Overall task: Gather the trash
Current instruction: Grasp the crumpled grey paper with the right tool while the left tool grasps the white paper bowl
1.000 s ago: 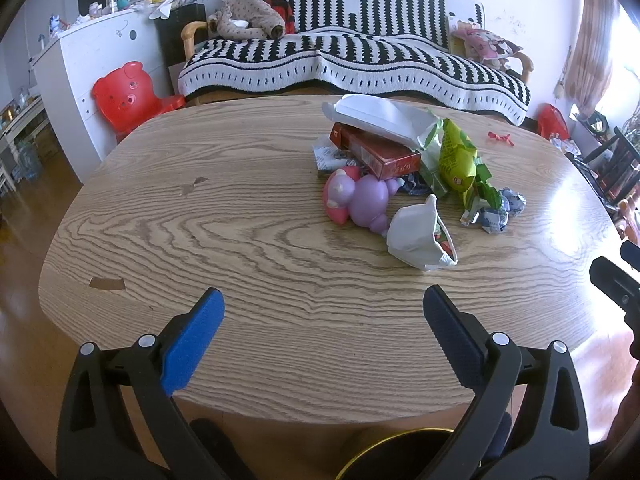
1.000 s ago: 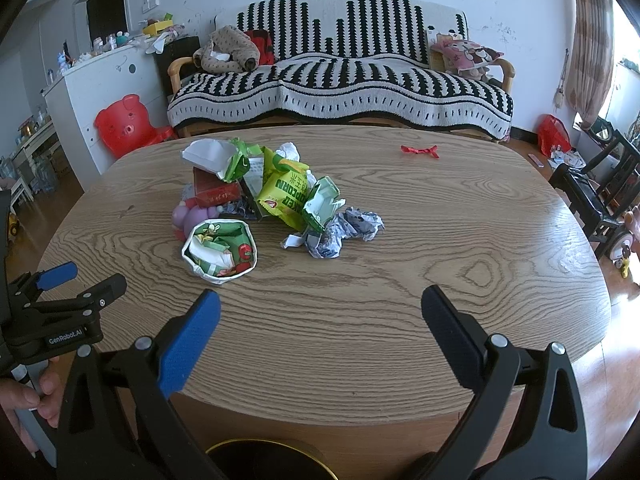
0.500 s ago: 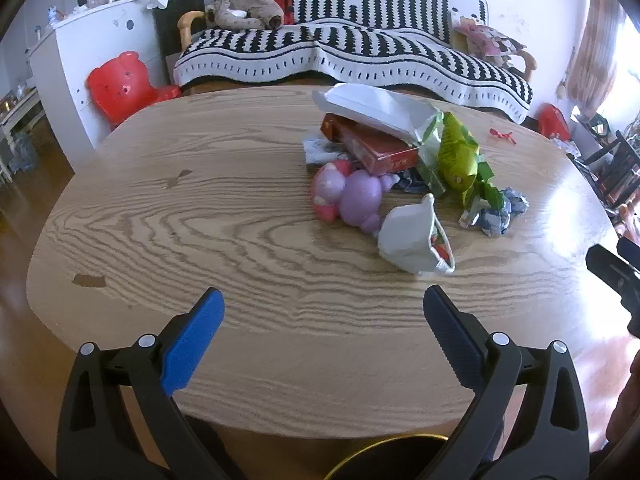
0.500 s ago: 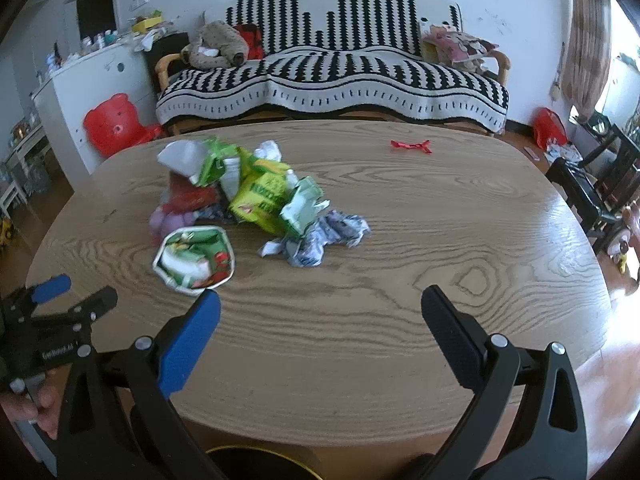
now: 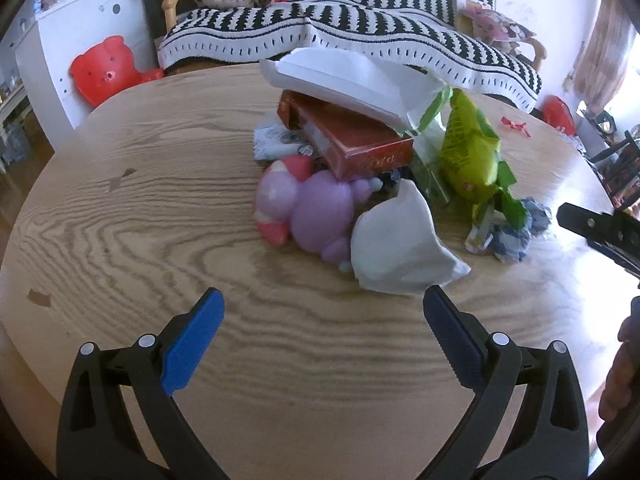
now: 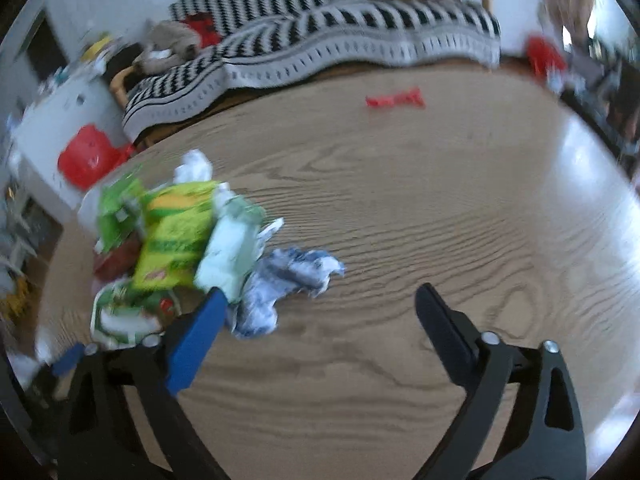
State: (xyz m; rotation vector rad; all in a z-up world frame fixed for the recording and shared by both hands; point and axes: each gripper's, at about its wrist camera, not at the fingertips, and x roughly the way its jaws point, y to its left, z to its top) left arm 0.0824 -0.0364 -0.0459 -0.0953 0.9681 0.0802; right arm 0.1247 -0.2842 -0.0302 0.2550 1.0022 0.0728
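A pile of trash lies on the wooden table (image 5: 140, 216): a crushed white paper cup (image 5: 396, 244), a red box (image 5: 352, 136) under a white carton (image 5: 344, 76), a green snack bag (image 5: 468, 152), a blue-white crumpled wrapper (image 5: 516, 232) and a pink-purple toy (image 5: 312, 208). My left gripper (image 5: 323, 304) is open and empty, just short of the cup. My right gripper (image 6: 318, 300) is open and empty, its left finger beside the crumpled wrapper (image 6: 288, 280) and the green bag (image 6: 176, 236). The cup (image 6: 124, 308) shows at the left there.
A small red wrapper (image 6: 394, 100) lies alone at the table's far side. A striped sofa (image 5: 360, 36) stands behind the table, a red bear chair (image 5: 106, 68) and a white cabinet (image 5: 72, 40) at the left. The right gripper's tip shows at the right edge (image 5: 600, 228).
Both grippers have moved forward over the table toward the pile. The right view has swung and blurred, with the pile now close by its left finger. Both stay open.
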